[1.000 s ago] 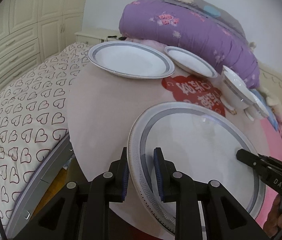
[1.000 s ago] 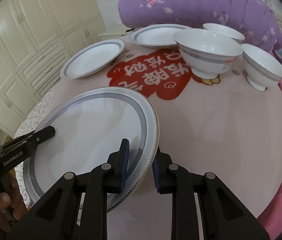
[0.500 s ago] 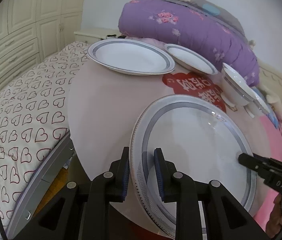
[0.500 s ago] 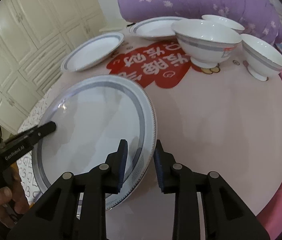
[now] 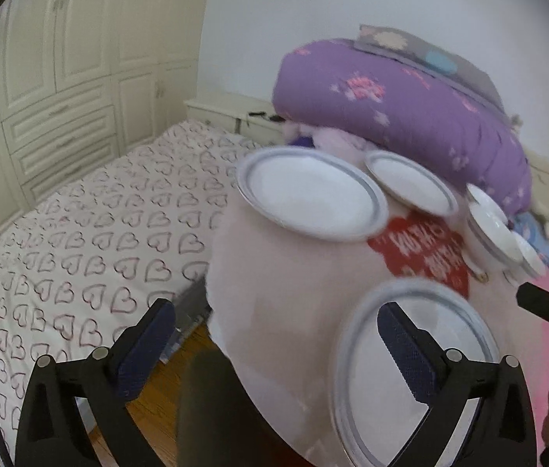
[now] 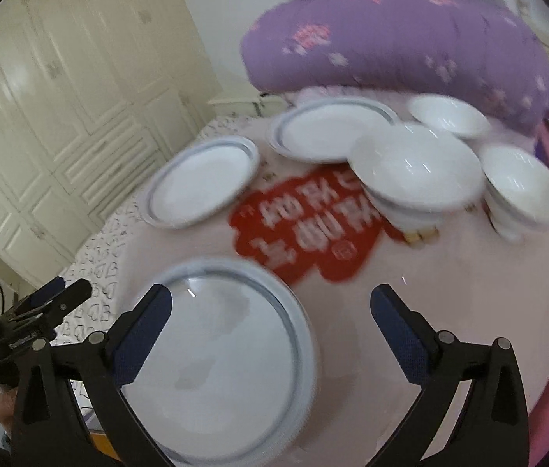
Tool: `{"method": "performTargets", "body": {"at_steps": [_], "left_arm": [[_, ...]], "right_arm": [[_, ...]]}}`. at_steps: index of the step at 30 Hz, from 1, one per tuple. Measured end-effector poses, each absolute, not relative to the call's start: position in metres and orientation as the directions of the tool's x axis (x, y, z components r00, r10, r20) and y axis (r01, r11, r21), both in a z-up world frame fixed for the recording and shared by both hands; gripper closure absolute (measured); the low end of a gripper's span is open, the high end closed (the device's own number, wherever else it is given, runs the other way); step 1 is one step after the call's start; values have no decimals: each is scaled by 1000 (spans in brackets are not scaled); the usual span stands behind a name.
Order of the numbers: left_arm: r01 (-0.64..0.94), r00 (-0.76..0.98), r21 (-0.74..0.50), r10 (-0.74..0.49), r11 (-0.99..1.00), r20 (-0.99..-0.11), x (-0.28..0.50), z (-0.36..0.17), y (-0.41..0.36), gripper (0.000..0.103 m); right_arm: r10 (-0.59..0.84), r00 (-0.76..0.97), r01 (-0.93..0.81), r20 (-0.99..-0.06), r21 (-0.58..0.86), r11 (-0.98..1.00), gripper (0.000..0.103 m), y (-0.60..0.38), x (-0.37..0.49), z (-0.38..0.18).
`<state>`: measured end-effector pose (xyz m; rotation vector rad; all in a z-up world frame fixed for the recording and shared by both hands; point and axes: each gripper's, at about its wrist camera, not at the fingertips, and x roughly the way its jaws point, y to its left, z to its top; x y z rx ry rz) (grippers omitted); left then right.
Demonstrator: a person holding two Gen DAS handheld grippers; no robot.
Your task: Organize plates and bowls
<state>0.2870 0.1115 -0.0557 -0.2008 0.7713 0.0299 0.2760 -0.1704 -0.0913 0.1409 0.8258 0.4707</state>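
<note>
The large grey-rimmed plate lies flat near the front edge of the round pink table. My left gripper hangs above the plate's left rim. Its jaws are opening wide and press on nothing. My right gripper hovers over the plate's right rim, its jaws likewise opening and touching nothing. Farther back stand a medium plate, a smaller plate and three white bowls: a big one, one on the right and one behind.
A red printed patch marks the middle of the tablecloth. A bed with a heart-print sheet lies left of the table, with wooden floor between. A purple quilt is piled behind the dishes. Cream cabinets line the left wall.
Both grippers let go of the large plate's rim, opened wide and rose back from it. The plate now rests on the table. The views are blurred by the motion.
</note>
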Motion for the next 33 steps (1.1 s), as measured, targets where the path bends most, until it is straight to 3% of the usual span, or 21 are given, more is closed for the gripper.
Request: {"method": "performTargets", "body": {"at_steps": [13,29,33], "left_arm": [[-153,753,-197,-15,968,-658,336,-40,154,1],[-149,636,-210,-69,966,-769,500,-78,185,1],[-146,619,-231,-93,962,-780,538,-84,192,1]], "right_arm": [[493,578,-388,-650,312,867,0,-125,342,-61],[525,402,-348,-750,405,845,0,-80,420,-102],[519,354,-313,-779,424,850,9,-74,439,-119]]}}
